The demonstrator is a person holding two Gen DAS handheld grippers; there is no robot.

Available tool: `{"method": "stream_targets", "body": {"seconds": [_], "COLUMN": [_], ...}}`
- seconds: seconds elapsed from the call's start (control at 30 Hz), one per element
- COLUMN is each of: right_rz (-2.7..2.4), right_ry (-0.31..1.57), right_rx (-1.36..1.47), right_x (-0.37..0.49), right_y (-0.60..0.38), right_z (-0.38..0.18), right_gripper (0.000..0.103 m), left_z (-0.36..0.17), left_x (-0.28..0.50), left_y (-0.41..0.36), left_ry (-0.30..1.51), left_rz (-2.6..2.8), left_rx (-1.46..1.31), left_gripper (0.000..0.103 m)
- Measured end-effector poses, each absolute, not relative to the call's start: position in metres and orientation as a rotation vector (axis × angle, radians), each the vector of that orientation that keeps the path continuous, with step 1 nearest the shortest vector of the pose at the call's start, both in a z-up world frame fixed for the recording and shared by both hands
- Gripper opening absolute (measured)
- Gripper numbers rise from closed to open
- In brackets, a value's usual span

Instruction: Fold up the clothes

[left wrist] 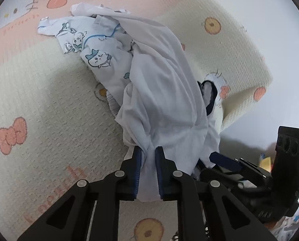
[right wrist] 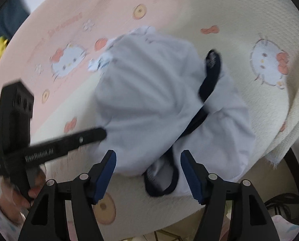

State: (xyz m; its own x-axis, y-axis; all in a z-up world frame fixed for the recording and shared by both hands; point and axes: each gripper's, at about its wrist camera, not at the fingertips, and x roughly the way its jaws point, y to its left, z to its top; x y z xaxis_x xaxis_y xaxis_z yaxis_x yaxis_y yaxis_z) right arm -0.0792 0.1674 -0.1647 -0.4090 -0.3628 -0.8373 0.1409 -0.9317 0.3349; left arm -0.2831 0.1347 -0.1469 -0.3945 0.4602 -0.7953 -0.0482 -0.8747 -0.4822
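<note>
My left gripper (left wrist: 148, 150) is clamped on a bunched fold of the white T-shirt (left wrist: 159, 84), the cloth pinched between its blue pads (left wrist: 136, 168) and trailing down behind them. The shirt drapes away from me in a long crumpled ridge across the cat-print mat (left wrist: 49, 92), which is cream and pink with bows and biscuit shapes. Its navy collar (left wrist: 208, 94) shows at the right edge of the ridge. Beside the shirt, partly under it, lies a pale garment with blue cartoon prints (left wrist: 93, 48), also crumpled.

My right gripper (right wrist: 148, 166) hangs wide open with nothing between its pads, poised just over the near edge of the shirt, where the navy collar (right wrist: 207, 92) runs in a dark band down toward a loop of trim between my fingers. From this side my left gripper (right wrist: 101, 134) reaches into the cloth from the left. The right-wrist view is blurred, so finer folds are hard to read.
</note>
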Motion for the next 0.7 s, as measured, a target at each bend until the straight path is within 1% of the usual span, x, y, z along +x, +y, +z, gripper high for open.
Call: {"method": "stream_targets", "body": {"seconds": [0.13,0.27,0.4,0.47,0.53,0.6,0.63,0.67,0.7], "right_rz": [-2.350,-2.326,-2.289,-2.283,-2.308,-2.318,-2.324,-2.332,-2.343], "right_ry": [-0.226,-0.159,-0.113,-0.074,0.014,0.081,0.111,0.126,0.141], "right_rx": [1.462,1.454,1.460,1.461,1.426,1.414,1.411,1.417,1.421], "right_x": [-0.068,-0.064,-0.060,-0.058,-0.054,-0.056,-0.057,-0.058,-0.060], "right_y": [0.148,0.138,0.130,0.125,0.119,0.111,0.108,0.107,0.107], "right_z": [-0.170,-0.175,-0.183,-0.187,-0.188,-0.191,-0.193,-0.195,-0.197], "right_gripper": [0.066,0.066,0.066,0.066,0.066,0.065,0.065,0.065,0.060], "left_z": [-0.147,-0.147,-0.150,-0.150,-0.156,-0.160,-0.160,-0.158,-0.156], "left_x": [-0.296,-0.311,-0.322,-0.325,-0.298,-0.250,-0.237,-0.231,-0.228], "left_y": [0.164,0.176,0.165,0.155,0.136,0.079,0.062,0.053,0.047], "left_ry": [-0.515,-0.471,-0.371,-0.367,-0.380,-0.394,-0.392,-0.382,-0.370], "left_rz": [2.323,2.330,2.344,2.356,2.361,2.347,2.345,2.345,2.345], "left_rx": [-1.514,-1.488,-1.492,-1.490,-1.506,-1.520,-1.516,-1.519,-1.533], "left_gripper": [0.012,0.012,0.012,0.012,0.012,0.012,0.014,0.019,0.024]}}
